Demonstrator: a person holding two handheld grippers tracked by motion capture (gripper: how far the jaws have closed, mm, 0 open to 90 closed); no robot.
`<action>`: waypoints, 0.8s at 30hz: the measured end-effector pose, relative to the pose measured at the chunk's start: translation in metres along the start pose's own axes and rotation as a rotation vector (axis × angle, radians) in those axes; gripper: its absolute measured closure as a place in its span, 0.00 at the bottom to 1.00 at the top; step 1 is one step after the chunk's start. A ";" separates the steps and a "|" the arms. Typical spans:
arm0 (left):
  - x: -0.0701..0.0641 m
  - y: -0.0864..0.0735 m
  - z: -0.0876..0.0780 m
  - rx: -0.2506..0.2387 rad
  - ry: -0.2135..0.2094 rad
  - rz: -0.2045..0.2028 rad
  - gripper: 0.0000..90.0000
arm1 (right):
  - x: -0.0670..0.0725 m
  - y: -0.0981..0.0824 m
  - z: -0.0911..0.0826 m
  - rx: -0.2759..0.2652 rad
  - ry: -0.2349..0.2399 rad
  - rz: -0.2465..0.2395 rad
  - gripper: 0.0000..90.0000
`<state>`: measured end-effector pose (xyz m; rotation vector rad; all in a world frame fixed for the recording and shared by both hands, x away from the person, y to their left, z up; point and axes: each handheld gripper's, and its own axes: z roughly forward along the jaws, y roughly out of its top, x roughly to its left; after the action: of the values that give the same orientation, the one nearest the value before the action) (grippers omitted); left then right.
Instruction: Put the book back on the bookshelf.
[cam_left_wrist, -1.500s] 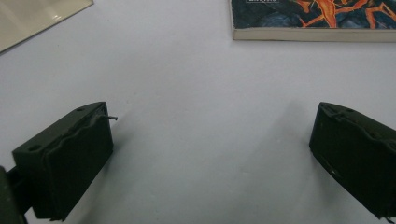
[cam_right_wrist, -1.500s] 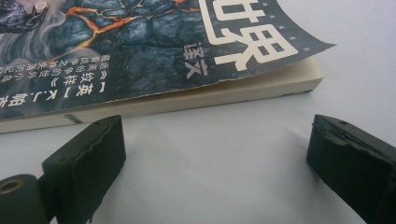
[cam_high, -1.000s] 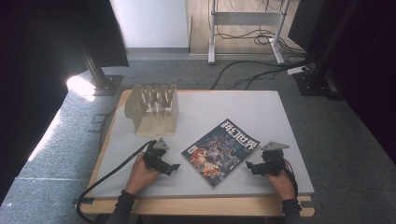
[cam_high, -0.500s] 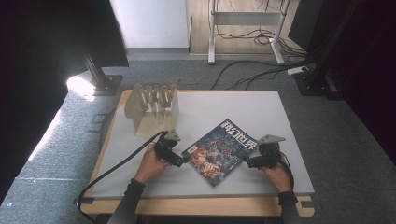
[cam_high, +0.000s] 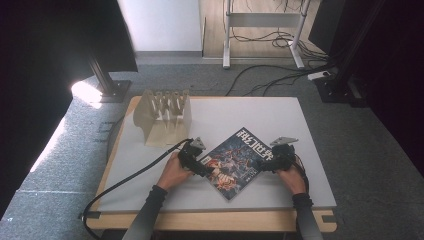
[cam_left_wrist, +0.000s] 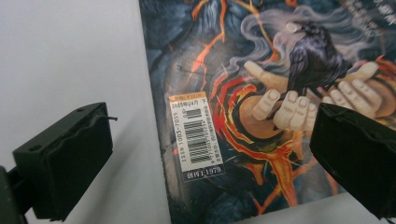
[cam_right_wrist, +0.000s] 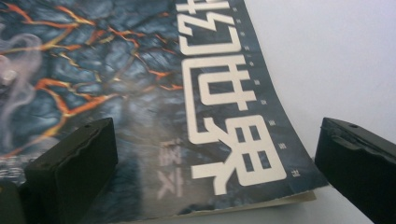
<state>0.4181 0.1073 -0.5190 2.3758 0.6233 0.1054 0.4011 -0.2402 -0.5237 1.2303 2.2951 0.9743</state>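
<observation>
Magazine (cam_high: 234, 158) with dark lava-crack cover, raven and pale hands, lying flat and turned cornerwise on the white worktop (cam_high: 300, 125), near the front edge. Barcode sticker (cam_left_wrist: 196, 135) close to its left edge, seen between the jaws of the left tool (cam_left_wrist: 210, 154). Left tool (cam_high: 196, 159) spread wide, one jaw over bare worktop, the other over the cover, nothing gripped. Right tool (cam_high: 272, 159) likewise wide at the opposite edge, straddling the corner with the large white title (cam_right_wrist: 224, 107), holding nothing; that corner already lifting slightly off the surface in the right gripper view.

Likely trouble: thin pages lying flush, so a jaw could skid over the cover instead of getting beneath it, or pinch only the top sheet and crease or tear it. Uneven closing on the two sides could slew the magazine across the smooth top.

Further back, a pale wooden slotted rack (cam_high: 164, 116) standing upright, slots apparently empty.
</observation>
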 end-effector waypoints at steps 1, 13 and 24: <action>0.000 -0.001 0.002 0.007 -0.014 0.002 0.00 | -0.002 -0.001 0.002 0.005 0.004 0.003 0.00; -0.018 -0.012 -0.001 -0.013 -0.029 0.010 0.00 | 0.001 -0.010 0.004 -0.021 0.070 0.048 0.01; -0.034 -0.042 -0.023 -0.026 -0.012 0.001 0.00 | 0.032 -0.006 0.004 -0.011 0.059 0.007 0.00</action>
<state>0.3655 0.1327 -0.5248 2.3495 0.6118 0.0986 0.3823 -0.2145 -0.5312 1.2210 2.3284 1.0377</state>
